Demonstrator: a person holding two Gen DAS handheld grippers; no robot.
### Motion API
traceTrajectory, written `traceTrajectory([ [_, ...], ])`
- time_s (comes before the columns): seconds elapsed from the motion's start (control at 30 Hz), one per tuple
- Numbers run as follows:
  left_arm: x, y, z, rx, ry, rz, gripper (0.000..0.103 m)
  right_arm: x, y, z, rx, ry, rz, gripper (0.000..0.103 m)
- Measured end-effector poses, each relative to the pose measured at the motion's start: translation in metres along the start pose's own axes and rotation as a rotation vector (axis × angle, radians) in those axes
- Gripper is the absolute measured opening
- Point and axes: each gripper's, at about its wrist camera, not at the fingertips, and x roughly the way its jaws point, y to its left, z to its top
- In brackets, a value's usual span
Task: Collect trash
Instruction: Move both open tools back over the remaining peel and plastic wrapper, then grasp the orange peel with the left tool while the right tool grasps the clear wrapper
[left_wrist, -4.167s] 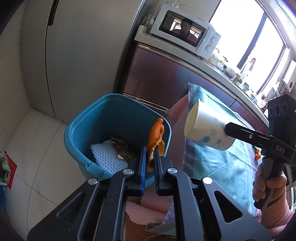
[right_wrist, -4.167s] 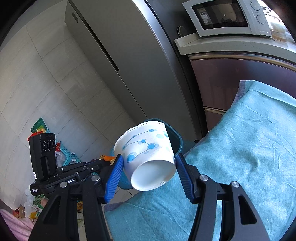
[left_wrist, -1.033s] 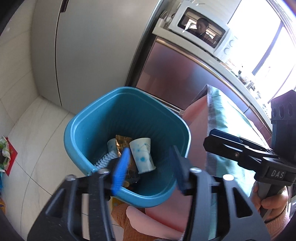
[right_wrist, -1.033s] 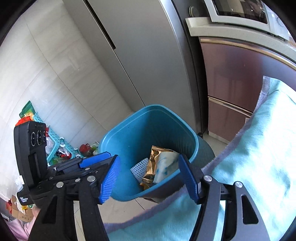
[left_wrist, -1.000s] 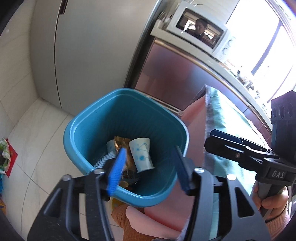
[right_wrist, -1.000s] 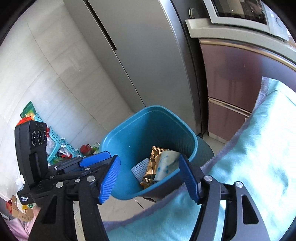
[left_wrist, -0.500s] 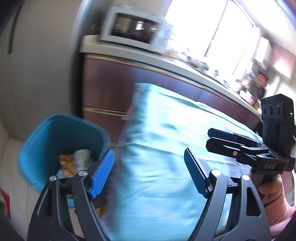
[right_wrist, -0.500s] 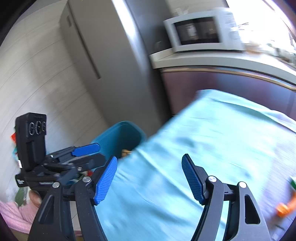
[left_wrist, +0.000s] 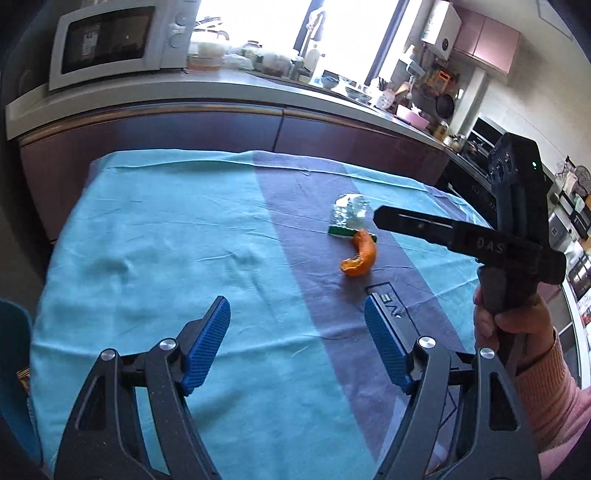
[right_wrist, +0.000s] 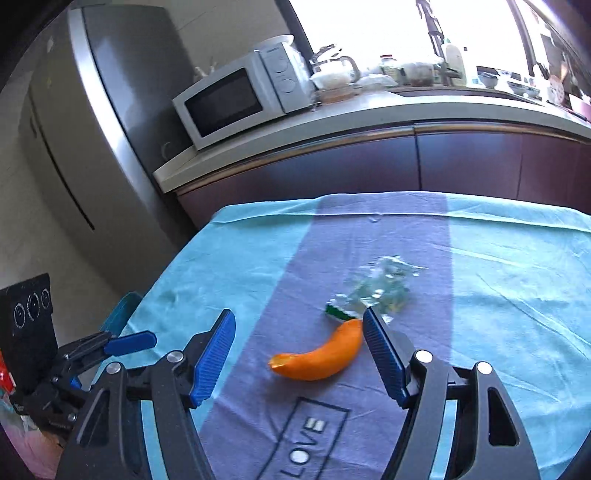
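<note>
Both grippers have swung away from the blue plastic trash bin, which they faced a second ago, and now look over the table covered with a turquoise cloth with a wide purple band. Only a sliver of the bin shows at the left edge of the table. The left gripper is wide, its jaws closing a little, with nothing between them. The right gripper is also wide and empty.

Two pieces of trash lie on the purple band, toward the far right part of the table. The curved orange peel lies flat on the cloth, in the right wrist view just ahead of the right gripper. Touching its far end is a crumpled clear plastic wrapper with a green strip; its exact outline is hard to see, because the plastic is transparent and bright.

The peel is probably light and somewhat flexible, with a smooth outer skin, so it should be pinched across its narrow width near the middle, with the pads low on the cloth. The wrapper looks very light, soft and slippery; a hold on the bunched part near the green strip seems safest, and the cloth may be caught together with it.
</note>
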Motion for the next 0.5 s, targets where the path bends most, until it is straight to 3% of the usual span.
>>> traceTrajectory([
  [0.27,0.054,-0.032,0.021,0.018,0.100,-0.068,0.065,0.028,-0.045,0.017,0.105,0.035,0.004,0.069],
  [0.5,0.088,-0.038,0.025,0.000,0.185,-0.088,0.048,0.048,-0.050,0.025,0.116,0.072,0.025,0.067],
])
